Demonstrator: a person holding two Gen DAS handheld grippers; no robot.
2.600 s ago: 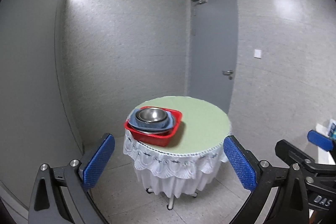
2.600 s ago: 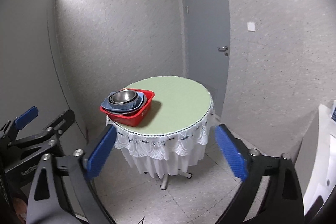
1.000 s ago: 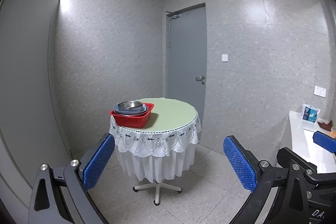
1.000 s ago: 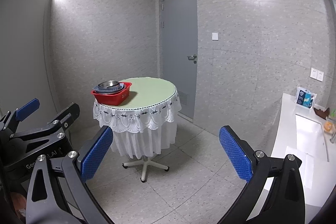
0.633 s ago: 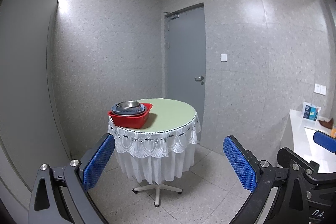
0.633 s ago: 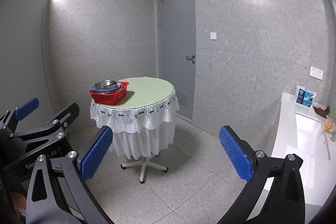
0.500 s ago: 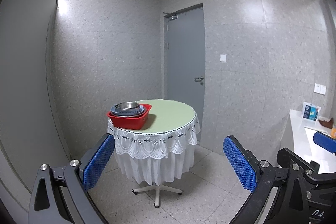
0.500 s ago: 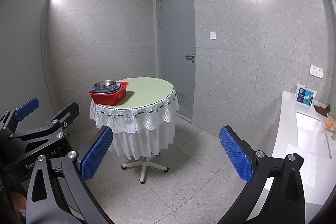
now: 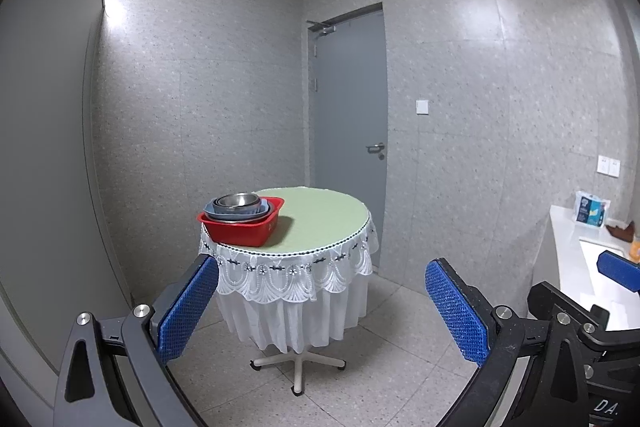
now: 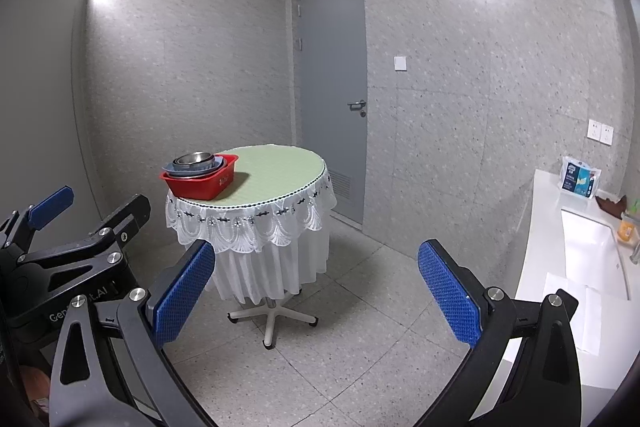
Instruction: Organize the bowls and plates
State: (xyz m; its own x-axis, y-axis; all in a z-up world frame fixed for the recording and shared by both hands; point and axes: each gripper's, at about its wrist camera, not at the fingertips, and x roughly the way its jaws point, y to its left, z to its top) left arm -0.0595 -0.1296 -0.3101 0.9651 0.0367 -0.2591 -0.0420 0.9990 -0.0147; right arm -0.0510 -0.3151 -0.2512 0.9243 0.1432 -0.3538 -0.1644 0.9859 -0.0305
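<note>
A red plastic basin (image 9: 244, 225) sits at the left edge of a round green-topped table (image 9: 328, 223) across the room. It holds a stack of blue-grey plates with a steel bowl (image 9: 236, 201) on top. The basin also shows in the right wrist view (image 10: 200, 179), with the steel bowl (image 10: 194, 159) on top. My left gripper (image 9: 322, 307) is open and empty, well short of the table. My right gripper (image 10: 316, 287) is open and empty, also far from the table. The left gripper's body shows in the right wrist view (image 10: 76, 255).
The table (image 10: 280, 167) has a white lace skirt and a star foot (image 10: 272, 319) on the tiled floor. A grey door (image 9: 348, 107) is behind it. A white counter with a sink (image 10: 588, 247) and a tissue pack (image 10: 578, 181) runs along the right wall.
Both grippers have drawn back and away from the table, which now looks smaller and farther off. In the last half second the views barely shift. Both grippers stay open.
</note>
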